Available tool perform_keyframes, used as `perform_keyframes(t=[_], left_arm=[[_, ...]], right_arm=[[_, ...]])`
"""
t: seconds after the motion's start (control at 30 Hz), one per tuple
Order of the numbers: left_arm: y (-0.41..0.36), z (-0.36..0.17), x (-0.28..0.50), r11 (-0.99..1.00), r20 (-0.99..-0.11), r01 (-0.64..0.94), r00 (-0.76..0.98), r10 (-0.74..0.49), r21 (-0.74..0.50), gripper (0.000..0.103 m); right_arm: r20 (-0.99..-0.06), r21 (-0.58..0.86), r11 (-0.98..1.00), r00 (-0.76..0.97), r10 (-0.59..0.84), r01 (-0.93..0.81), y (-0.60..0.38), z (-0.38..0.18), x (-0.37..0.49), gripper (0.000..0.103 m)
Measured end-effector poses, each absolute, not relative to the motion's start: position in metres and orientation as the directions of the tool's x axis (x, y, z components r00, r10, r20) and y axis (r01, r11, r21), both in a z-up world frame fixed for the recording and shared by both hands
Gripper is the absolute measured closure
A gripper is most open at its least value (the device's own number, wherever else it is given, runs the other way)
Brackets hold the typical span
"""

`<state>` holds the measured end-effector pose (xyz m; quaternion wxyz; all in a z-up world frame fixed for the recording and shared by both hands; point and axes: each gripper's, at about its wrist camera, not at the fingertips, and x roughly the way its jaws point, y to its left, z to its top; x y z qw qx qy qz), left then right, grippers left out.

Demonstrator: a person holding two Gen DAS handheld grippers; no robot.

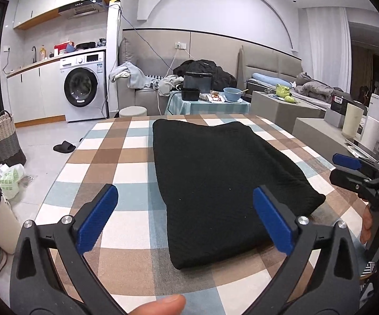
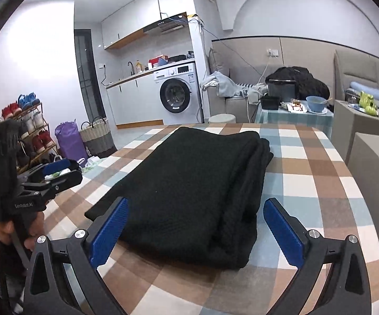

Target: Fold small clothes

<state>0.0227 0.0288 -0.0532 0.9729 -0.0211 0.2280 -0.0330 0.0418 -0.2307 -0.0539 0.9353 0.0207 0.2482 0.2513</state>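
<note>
A black knit garment [image 1: 215, 183] lies folded in a thick rectangle on the checked tablecloth [image 1: 116, 157]. In the right wrist view the garment [image 2: 189, 189] shows stacked layers along its right edge. My left gripper [image 1: 185, 218] is open and empty, hovering over the garment's near end. My right gripper [image 2: 196, 225] is open and empty, just short of the garment's near edge. The right gripper also shows at the right edge of the left wrist view [image 1: 352, 170], and the left gripper at the left edge of the right wrist view [image 2: 55, 173].
The table stands in a room with a washing machine [image 1: 84, 89], a woven basket [image 1: 3, 136] and a slipper [image 1: 64, 147] on the floor. A small side table with a blue bowl [image 1: 232, 94] stands behind. A shoe rack [image 2: 29, 131] is at the left.
</note>
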Motion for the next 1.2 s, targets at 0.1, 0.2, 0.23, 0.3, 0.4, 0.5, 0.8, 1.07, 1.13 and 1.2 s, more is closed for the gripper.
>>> perform_keyframes(t=[0.1, 0.2, 0.23, 0.3, 0.4, 0.5, 0.8, 1.07, 1.13, 1.2], left_arm=[[0.029, -0.06, 0.025, 0.997, -0.443, 0.049, 0.894, -0.067, -0.053, 0.001], [0.033, -0.065, 0.026, 0.996, -0.443, 0.047, 0.894, -0.074, -0.073, 0.001], [0.034, -0.068, 0.026, 0.996, -0.441, 0.047, 0.894, -0.078, -0.08, 0.001], [0.036, -0.071, 0.028, 0.996, -0.45, 0.034, 0.891, -0.067, -0.081, 0.001], [0.038, -0.071, 0.028, 0.996, -0.443, 0.034, 0.894, -0.069, -0.087, 0.001], [0.039, -0.072, 0.028, 0.996, -0.443, 0.033, 0.894, -0.066, -0.084, 0.001], [0.041, -0.073, 0.028, 0.995, -0.437, 0.037, 0.896, -0.074, -0.093, 0.001], [0.043, -0.074, 0.028, 0.995, -0.439, 0.03, 0.896, -0.069, -0.096, 0.001], [0.043, -0.074, 0.028, 0.995, -0.437, 0.033, 0.897, -0.072, -0.096, 0.001], [0.043, -0.075, 0.029, 0.995, -0.437, 0.032, 0.897, -0.069, -0.091, 0.001]], right_arm=[[-0.446, 0.175, 0.877, 0.758, 0.477, -0.448, -0.232, -0.059, 0.041, 0.0], [-0.435, 0.18, 0.882, 0.77, 0.468, -0.434, -0.234, -0.062, 0.041, 0.0], [-0.433, 0.183, 0.883, 0.771, 0.467, -0.433, -0.235, -0.061, 0.04, 0.0], [-0.423, 0.19, 0.884, 0.776, 0.467, -0.428, -0.237, -0.061, 0.039, 0.0], [-0.41, 0.181, 0.891, 0.791, 0.454, -0.417, -0.238, -0.058, 0.036, 0.0], [-0.407, 0.173, 0.89, 0.792, 0.454, -0.421, -0.237, -0.058, 0.034, 0.0], [-0.393, 0.139, 0.899, 0.811, 0.434, -0.414, -0.236, -0.056, 0.029, 0.0], [-0.397, 0.15, 0.895, 0.803, 0.445, -0.421, -0.238, -0.057, 0.029, 0.0], [-0.395, 0.15, 0.895, 0.804, 0.444, -0.42, -0.239, -0.056, 0.03, 0.0], [-0.399, 0.152, 0.894, 0.802, 0.445, -0.421, -0.238, -0.057, 0.031, 0.0]])
